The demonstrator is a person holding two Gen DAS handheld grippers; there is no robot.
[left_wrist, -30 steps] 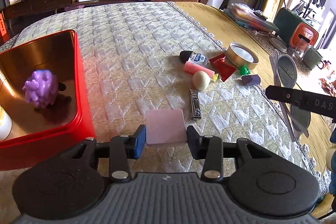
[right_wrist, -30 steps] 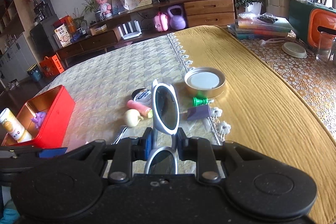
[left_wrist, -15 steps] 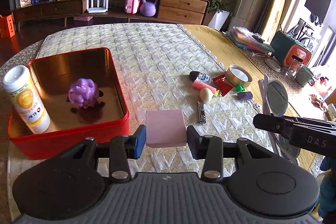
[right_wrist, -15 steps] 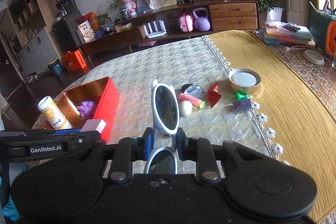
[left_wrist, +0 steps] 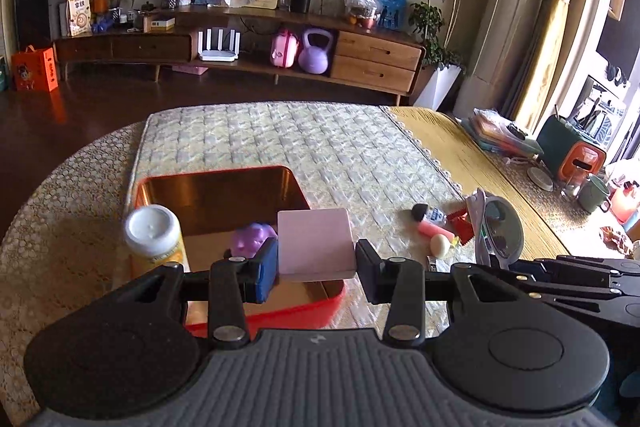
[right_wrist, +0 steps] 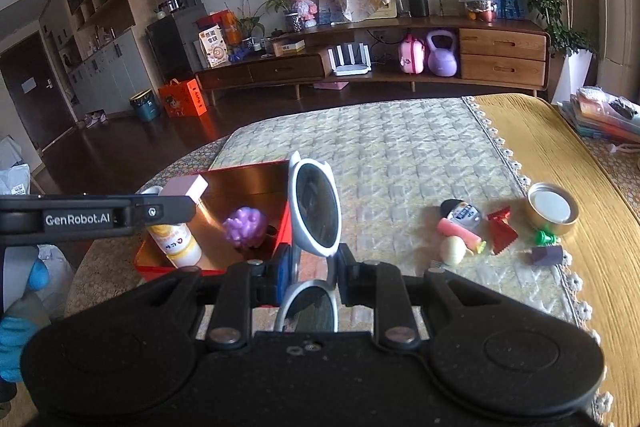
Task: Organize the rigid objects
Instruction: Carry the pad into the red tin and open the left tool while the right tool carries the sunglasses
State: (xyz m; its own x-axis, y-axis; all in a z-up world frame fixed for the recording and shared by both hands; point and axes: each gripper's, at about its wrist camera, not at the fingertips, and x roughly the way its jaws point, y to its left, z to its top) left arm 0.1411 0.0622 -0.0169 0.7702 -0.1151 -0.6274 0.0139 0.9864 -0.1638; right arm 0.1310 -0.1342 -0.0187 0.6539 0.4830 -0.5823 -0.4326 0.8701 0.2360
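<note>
My left gripper [left_wrist: 316, 269] is shut on a flat pink block [left_wrist: 315, 242], held above the near right corner of the red tin [left_wrist: 304, 311]. Inside that red tin [right_wrist: 176, 269] stand a white-capped yellow bottle [left_wrist: 154, 237] and a purple knobbly toy [left_wrist: 252, 238]. My right gripper [right_wrist: 314, 273] is shut on white-framed sunglasses [right_wrist: 315, 205], which stand upright above the tin's right wall. The left gripper's arm and pink block [right_wrist: 188, 187] cross the left of the right wrist view. The sunglasses [left_wrist: 500, 231] show at the right of the left wrist view.
On the quilted cloth to the right lie a small dark-capped bottle [right_wrist: 460, 213], a pink tube [right_wrist: 458, 231], an egg-shaped piece [right_wrist: 452, 250], a red wrapper [right_wrist: 502, 231], a round gold tin [right_wrist: 552, 209], a green piece [right_wrist: 544, 238] and a purple block [right_wrist: 546, 255]. A blue-gloved hand [right_wrist: 16, 331] is at the left.
Both grippers rose and moved left toward the red tin, each keeping its load. The pink block now hangs over the tin's corner and the sunglasses over its right wall.
</note>
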